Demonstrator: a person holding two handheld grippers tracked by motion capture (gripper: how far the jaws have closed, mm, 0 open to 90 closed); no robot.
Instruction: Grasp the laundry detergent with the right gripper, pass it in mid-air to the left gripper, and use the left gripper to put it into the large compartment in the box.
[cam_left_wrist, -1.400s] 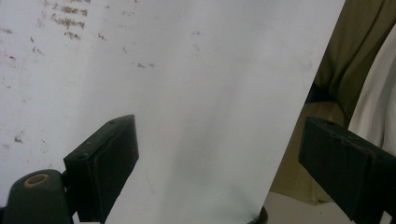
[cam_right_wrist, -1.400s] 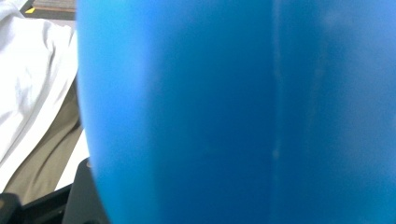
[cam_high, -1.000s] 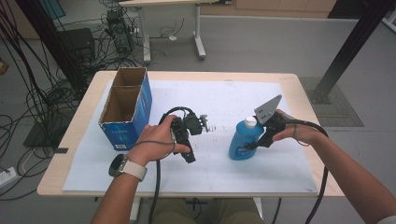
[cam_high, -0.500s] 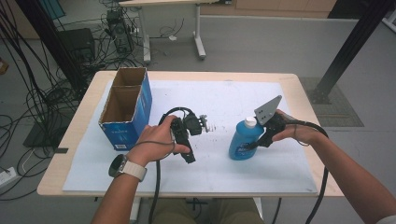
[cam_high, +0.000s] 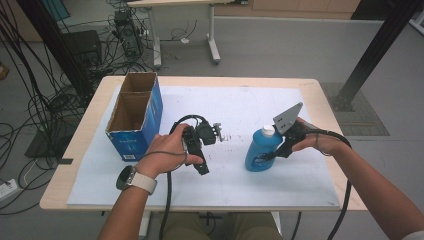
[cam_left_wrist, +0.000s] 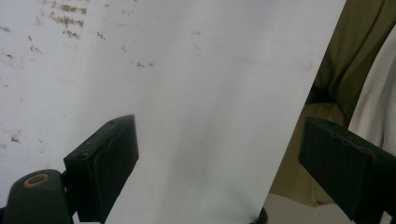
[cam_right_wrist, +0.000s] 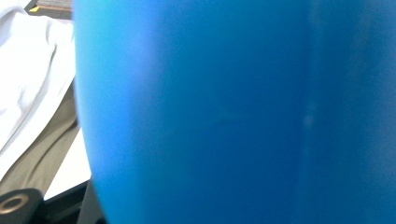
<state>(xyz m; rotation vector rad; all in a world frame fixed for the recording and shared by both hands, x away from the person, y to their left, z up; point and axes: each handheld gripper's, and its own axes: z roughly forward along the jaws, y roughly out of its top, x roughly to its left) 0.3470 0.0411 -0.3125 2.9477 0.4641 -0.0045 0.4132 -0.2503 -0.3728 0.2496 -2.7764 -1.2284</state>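
My left gripper (cam_high: 197, 150) sits on the white sheet (cam_high: 240, 110) near the front middle of the table (cam_high: 320, 87), hand wrapped over it. Jaws stand wide apart with nothing between them; in the left gripper view I see bare, scuffed sheet between the two black jaws, plus the sheet's edge and a bit of clothing off to one side.

My right gripper (cam_high: 276, 152) is just right of centre, jaws have just been closing and are now clamped on the blue bottle (cam_high: 261, 150). Bottle stands upright on the sheet, white cap (cam_high: 268, 130) on top, label facing me. Grip lands on the bottle's lower right flank. In the right gripper view the blue body (cam_right_wrist: 233, 112) sits right up against the lens, blurred.

Farther back on the left, an open cardboard box (cam_high: 134, 117) with blue sides stands on the table, two compartments, both look vacant. Box is well apart from the bottle.
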